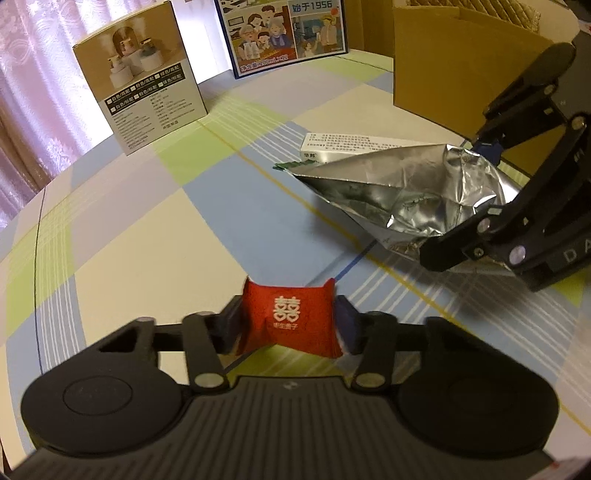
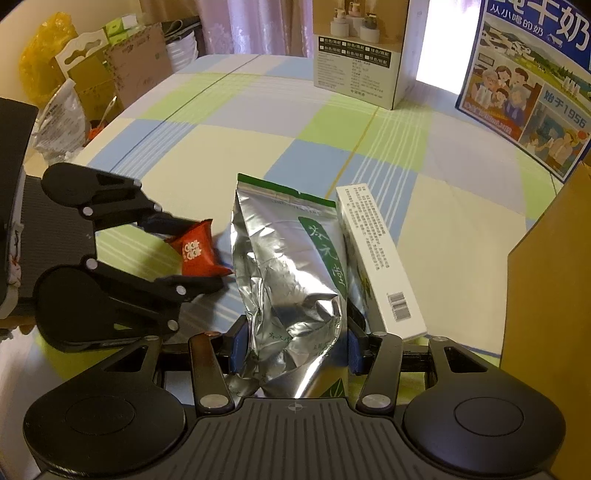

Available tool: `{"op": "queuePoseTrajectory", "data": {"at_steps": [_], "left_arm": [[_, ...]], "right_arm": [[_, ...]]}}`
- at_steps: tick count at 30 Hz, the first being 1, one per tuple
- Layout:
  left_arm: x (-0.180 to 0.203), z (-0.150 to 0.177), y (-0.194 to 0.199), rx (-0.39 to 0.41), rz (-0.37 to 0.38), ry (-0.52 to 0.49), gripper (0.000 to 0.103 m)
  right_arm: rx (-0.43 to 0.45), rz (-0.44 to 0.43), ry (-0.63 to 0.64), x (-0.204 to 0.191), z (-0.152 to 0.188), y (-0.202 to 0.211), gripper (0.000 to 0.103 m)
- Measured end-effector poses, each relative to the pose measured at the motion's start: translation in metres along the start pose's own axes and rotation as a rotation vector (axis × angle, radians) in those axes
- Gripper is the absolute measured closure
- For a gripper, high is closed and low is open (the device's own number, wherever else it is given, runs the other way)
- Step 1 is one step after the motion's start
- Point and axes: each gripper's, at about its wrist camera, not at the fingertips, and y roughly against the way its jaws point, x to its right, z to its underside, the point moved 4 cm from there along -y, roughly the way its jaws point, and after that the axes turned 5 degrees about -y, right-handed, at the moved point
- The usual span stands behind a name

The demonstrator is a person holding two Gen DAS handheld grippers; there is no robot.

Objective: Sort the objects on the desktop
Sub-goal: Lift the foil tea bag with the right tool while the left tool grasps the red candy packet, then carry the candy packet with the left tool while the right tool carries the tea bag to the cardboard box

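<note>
My left gripper is shut on a small red candy packet with white characters, held just above the checked tablecloth. It also shows in the right wrist view, held by the left gripper. My right gripper is shut on a silver foil tea bag with green print. The tea bag and right gripper show at the right of the left wrist view. A long white box lies just right of the tea bag; it also shows behind it.
A brown cardboard box stands at the right, also in the right wrist view. A humidifier carton and a blue milk carton stand at the back. Bags and boxes are piled beyond the table's left edge.
</note>
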Motion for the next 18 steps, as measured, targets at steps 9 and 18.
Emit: {"op": "queuePoseTrajectory", "data": {"at_steps": [9, 18], "left_arm": [[0.028, 0.024, 0.036, -0.054, 0.039, 0.071, 0.065], [0.071, 0.056, 0.088, -0.077, 0.098, 0.216, 0.065]], "right_arm": [[0.008, -0.025, -0.019, -0.012, 0.033, 0.03, 0.055], [-0.061, -0.017, -0.048, -0.029, 0.096, 0.056, 0.055]]}}
